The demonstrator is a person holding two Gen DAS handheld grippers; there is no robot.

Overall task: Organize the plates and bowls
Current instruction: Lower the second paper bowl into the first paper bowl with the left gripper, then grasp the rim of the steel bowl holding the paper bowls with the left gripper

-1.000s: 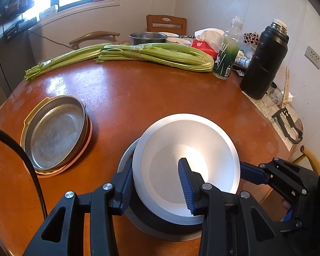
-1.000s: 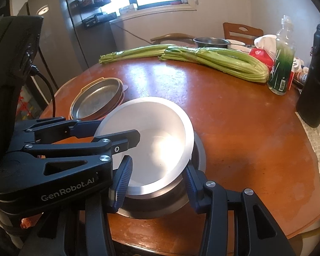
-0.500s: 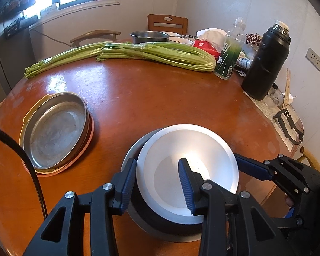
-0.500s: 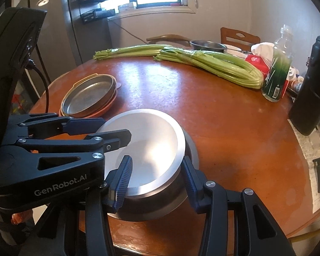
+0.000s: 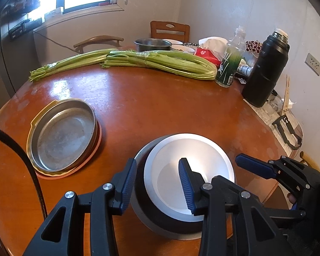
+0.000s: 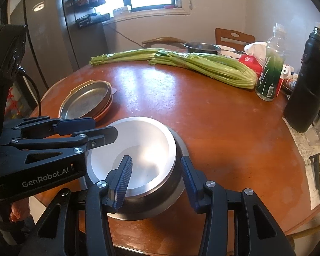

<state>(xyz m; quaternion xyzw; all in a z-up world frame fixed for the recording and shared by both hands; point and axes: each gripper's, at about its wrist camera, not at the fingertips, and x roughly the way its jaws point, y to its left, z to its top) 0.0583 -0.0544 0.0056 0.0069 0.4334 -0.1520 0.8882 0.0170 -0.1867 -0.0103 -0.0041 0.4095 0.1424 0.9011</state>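
Shiny round steel bowl (image 5: 188, 175) is sitting nested in a darker steel bowl (image 6: 160, 202) on the round reddish-brown wooden table (image 5: 160, 106), near its front edge. Left hand-held gripper (image 5: 157, 184) is straddling both bowls' left rims, right hand-held gripper (image 6: 156, 176) their right rims; can't tell if either is pinching. Stacked shallow steel plates (image 5: 64, 136) are lying well apart to the left.

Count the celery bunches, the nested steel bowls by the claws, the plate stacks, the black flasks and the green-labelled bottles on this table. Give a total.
Celery bunches: 2
Nested steel bowls: 2
Plate stack: 1
Black flask: 1
Green-labelled bottle: 1
Total: 7
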